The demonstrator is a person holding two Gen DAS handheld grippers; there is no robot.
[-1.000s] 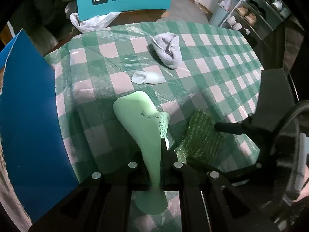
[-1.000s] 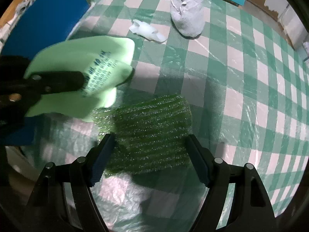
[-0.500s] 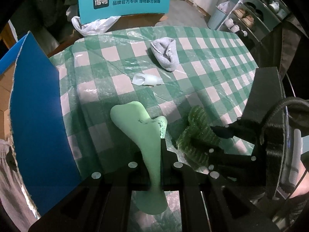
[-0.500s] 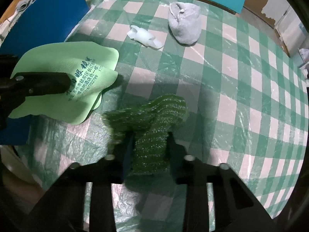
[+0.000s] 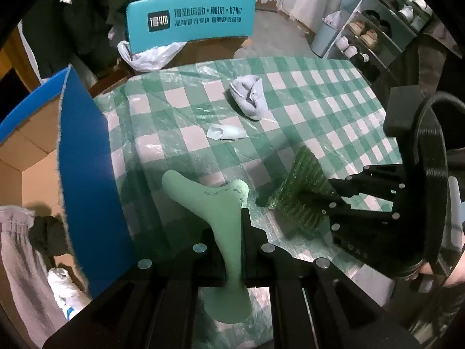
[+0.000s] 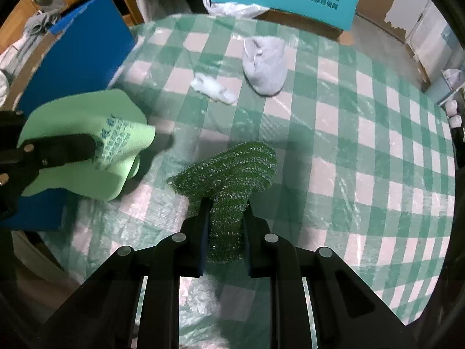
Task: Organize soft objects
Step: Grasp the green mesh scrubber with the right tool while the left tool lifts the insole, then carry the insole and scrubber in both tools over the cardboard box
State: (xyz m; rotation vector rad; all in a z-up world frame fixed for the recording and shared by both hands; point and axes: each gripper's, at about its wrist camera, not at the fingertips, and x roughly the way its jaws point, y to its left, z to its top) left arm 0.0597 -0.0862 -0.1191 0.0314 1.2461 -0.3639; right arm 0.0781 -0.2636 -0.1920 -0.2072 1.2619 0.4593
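Your left gripper (image 5: 241, 232) is clamped on the pale green cloth (image 5: 223, 218), your right gripper (image 6: 225, 221) on the sparkly dark green scourer (image 6: 229, 171) — both held just above the near part of the checked tablecloth (image 6: 363, 145). Both look light and floppy; the cloth droops either side, so a mid-fold pinch suits. The grey sock (image 6: 266, 64) lies at the far side — take it by its bunched middle.

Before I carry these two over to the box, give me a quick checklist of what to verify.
1. Left claw clamped on light green foam sheet: ok.
2. Right claw clamped on dark green scrubber: ok.
3. Scrubber lifted off the checked tablecloth: cannot tell.
4. Cardboard box with blue flap has room: cannot tell.
5. Grey sock and white wrapper sorted: not ok, both on the table.
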